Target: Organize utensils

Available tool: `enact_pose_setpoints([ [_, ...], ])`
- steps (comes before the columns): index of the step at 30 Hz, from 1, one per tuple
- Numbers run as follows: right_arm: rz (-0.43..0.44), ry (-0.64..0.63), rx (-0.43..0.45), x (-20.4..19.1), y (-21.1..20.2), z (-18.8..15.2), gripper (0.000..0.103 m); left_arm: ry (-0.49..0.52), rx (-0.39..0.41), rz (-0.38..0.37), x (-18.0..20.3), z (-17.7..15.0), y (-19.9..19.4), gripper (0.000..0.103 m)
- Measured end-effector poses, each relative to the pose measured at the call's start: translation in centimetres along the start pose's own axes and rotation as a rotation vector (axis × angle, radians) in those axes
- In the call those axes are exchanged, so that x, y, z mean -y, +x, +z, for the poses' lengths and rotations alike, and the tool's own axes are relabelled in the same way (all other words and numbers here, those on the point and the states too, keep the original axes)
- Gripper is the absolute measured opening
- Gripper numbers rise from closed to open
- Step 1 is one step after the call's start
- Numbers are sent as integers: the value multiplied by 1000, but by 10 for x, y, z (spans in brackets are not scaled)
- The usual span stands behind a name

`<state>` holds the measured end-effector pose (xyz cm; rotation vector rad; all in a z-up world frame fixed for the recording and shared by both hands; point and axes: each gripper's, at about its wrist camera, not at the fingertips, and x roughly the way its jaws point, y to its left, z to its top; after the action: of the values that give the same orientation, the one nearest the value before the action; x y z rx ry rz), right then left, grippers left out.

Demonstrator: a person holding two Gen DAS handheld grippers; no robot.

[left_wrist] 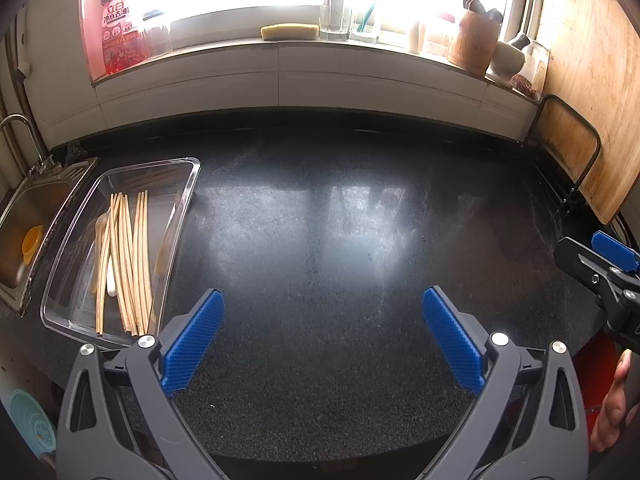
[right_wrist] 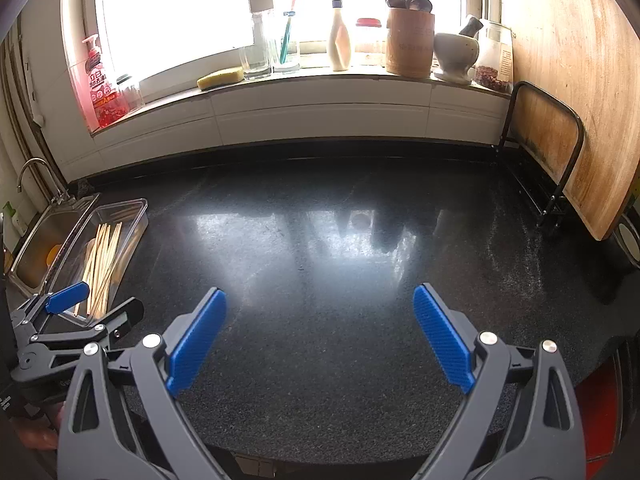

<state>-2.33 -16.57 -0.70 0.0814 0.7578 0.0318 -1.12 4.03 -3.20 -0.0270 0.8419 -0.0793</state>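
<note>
Left gripper [left_wrist: 323,336] is held wide apart above the dark countertop [left_wrist: 340,240], nothing between its blue pads. Right gripper [right_wrist: 320,334] likewise spread wide, empty, over the counter's near edge.

Chopsticks [left_wrist: 126,264] are laid lengthwise inside a clear plastic tray [left_wrist: 182,200] at the counter's left edge, just beside the steel sink [left_wrist: 28,216]; a pale spoon [left_wrist: 105,256] is seen among them.

Along the windowsill at the back: red soap bottle [right_wrist: 100,88], yellow sponge [right_wrist: 220,77], glasses [right_wrist: 256,60], wooden utensil holder [right_wrist: 410,42], mortar [right_wrist: 456,54]. A cutting board [right_wrist: 580,100] is propped in a rack at the right edge.
</note>
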Motion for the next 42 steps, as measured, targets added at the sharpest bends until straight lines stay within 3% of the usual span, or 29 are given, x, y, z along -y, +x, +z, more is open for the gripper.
enact_pose_setpoints([
  [38, 2, 0, -2, 0, 1, -1, 91, 14, -6, 7, 4, 4, -1, 97],
  [42, 1, 4, -1, 0, 2, -1, 91, 21, -13, -32, 6, 3, 0, 97],
])
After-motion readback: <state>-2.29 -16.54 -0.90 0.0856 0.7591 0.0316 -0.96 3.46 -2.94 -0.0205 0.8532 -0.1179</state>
